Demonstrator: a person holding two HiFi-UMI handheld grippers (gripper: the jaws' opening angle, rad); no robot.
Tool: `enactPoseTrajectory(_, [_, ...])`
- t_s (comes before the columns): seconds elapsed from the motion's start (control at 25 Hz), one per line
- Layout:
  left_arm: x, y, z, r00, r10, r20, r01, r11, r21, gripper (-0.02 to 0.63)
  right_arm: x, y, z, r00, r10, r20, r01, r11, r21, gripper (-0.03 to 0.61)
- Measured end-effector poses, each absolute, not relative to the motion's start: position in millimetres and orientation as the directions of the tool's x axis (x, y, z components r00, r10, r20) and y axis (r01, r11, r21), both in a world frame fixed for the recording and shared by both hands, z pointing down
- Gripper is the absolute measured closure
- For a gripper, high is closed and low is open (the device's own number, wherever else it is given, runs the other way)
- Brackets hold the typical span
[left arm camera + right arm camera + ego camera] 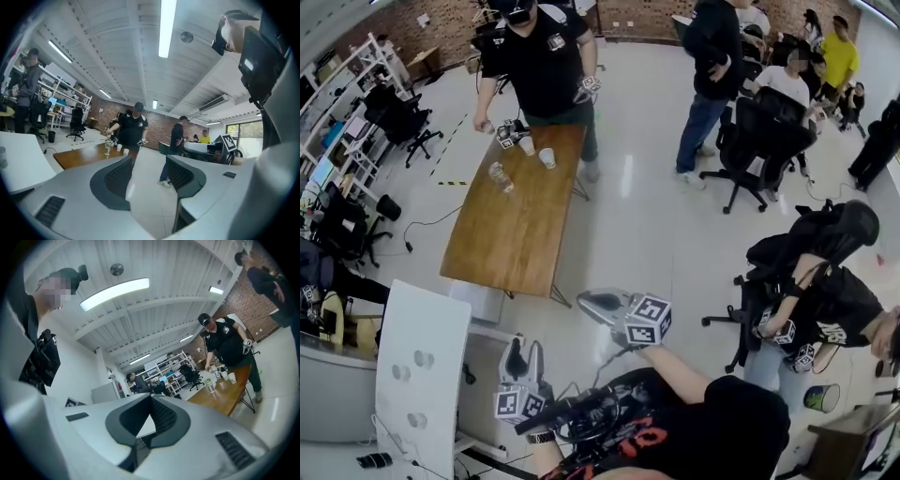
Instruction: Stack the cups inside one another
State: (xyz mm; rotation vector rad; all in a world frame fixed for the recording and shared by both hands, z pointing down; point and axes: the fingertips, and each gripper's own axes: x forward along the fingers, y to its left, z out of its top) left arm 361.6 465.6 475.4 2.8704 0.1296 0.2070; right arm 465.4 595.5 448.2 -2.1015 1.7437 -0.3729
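Far across the floor, at the table's [511, 234] far end, the cups [547, 157] stand apart, unstacked, beside a person [546, 66] in black. Near us, well short of it, the left gripper [523, 353] is held level, jaws apart and empty, ready for a cup. The right gripper [589, 301] has its jaws together on nothing. I'd judge stacking hasn't begun.

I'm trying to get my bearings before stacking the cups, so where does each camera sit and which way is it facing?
Head view: on the person's head, looking down over the floor toward the wooden table; shows the person's arms, left gripper and right gripper.
Left gripper view: on the left gripper, facing that table; jaws apart, empty; upper body at upper right.
Right gripper view: on the right gripper, facing the table; jaws together; upper body at left.
Shared: all three show the table's cups.
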Motion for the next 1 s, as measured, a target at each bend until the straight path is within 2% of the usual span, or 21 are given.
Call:
enactPoseTrajectory(0.24, [297,379,468,0.993,-0.036,0.116,-0.065,-0.966,0.249,0.379,421,505,443,0.093,-0.995,-0.029,-0.893,-0.071,-0.445,0.575])
enactPoseTrajectory(0.6, [191,280,459,0.957,-0.278,0.081,-0.290,-0.925,0.246,0.379,346,371,431,-0.142,-0.989,-0.052,-0.901,0.151,-0.407,0.575])
enactPoseTrajectory(1.0, [91,233,455,0.882,-0.466,0.077,-0.469,-0.845,0.256,0.379,260,282,427,-0.351,-0.936,-0.026,-0.856,0.332,-0.397,0.575])
